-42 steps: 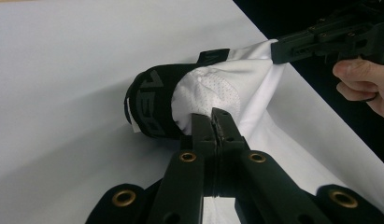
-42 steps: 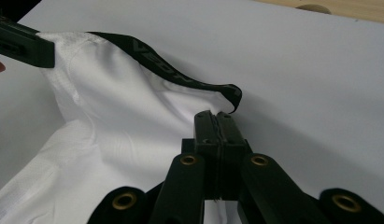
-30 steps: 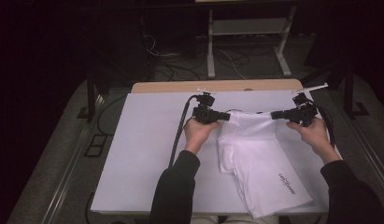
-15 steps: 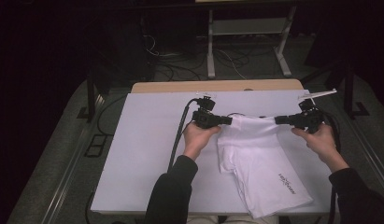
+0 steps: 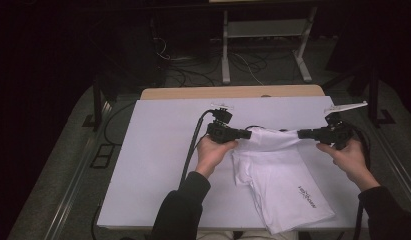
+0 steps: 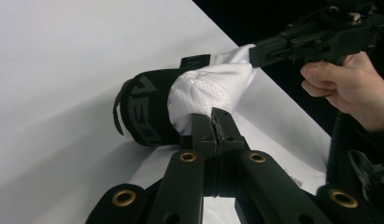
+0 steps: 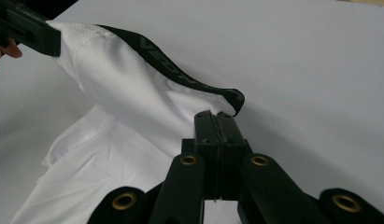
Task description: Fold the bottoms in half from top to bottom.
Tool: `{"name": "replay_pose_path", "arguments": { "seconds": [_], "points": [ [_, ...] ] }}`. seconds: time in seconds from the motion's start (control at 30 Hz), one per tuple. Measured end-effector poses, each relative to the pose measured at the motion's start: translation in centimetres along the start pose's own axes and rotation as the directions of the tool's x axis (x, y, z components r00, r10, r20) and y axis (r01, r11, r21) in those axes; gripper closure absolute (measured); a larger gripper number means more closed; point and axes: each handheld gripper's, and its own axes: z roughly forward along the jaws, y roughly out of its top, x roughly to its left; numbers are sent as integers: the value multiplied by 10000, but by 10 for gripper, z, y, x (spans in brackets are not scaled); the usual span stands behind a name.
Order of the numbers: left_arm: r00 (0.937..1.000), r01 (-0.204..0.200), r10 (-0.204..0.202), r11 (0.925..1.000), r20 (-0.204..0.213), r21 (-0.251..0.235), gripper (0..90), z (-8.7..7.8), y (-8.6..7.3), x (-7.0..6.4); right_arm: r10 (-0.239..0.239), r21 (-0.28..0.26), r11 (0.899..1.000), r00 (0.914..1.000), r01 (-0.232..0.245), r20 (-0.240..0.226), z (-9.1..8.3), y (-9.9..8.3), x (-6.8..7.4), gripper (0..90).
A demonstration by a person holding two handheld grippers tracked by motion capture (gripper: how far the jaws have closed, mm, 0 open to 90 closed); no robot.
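White cloth, a T-shirt (image 5: pixel 280 175), lies on the counter (image 5: pixel 158 165) toward four o'clock. The left gripper (image 5: pixel 245 134) and right gripper (image 5: pixel 302 133) each have jaws closed on its far, black-trimmed edge. Equal tension should prevent bunching.

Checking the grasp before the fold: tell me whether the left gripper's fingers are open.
No: the left gripper has its fingers pressed shut on the white garment.

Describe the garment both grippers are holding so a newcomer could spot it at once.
On the white table, look to the right half, between the left gripper and the right gripper. The white garment stretches between them, marked by a black lettered band along its held edge.
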Motion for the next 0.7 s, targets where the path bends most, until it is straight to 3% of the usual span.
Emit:
{"name": "replay_pose_path", "arguments": {
  "seconds": [0.23,0.43,0.7],
  "points": [
    [9986,-44,42,10000,520,40,882,0,-7,-6,-32,103,9999,10000,33,-75,-7,-10,2,881],
    [9977,-265,253,9995,629,188,882,-3,-10,-15,-114,105,9999,9997,116,-202,-12,-17,7,881],
    [9917,-437,398,9986,1224,292,881,-4,-21,-29,-150,71,9999,9992,153,-357,-20,-27,13,881]
  ]
}}
